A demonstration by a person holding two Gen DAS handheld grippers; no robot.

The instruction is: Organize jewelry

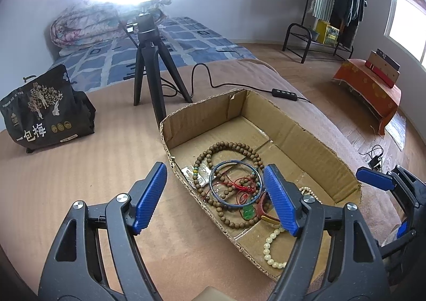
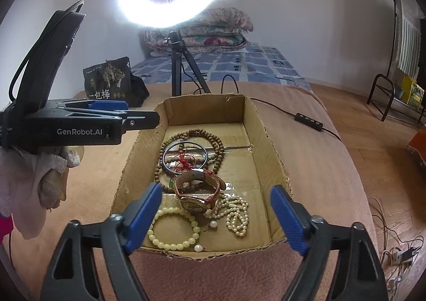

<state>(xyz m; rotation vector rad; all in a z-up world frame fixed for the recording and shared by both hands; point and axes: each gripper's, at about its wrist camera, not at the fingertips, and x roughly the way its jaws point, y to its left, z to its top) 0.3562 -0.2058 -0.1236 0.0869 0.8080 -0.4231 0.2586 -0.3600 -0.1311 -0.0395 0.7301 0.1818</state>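
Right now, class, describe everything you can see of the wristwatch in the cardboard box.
The wristwatch has a round, gold-rimmed face and a worn tan strap, leather by the look of it, with reddish edges, curled into a closed loop. It lies tilted on its side near the middle of the cardboard box, resting on the brown bead necklace and against the pearl strand. Neither gripper touches it.

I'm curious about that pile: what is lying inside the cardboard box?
Inside the cardboard box: wooden prayer beads, a blue bangle, a red cord, a wristwatch, a pale bead bracelet and pearl strands. Whatever lies beneath the watch stays hidden.
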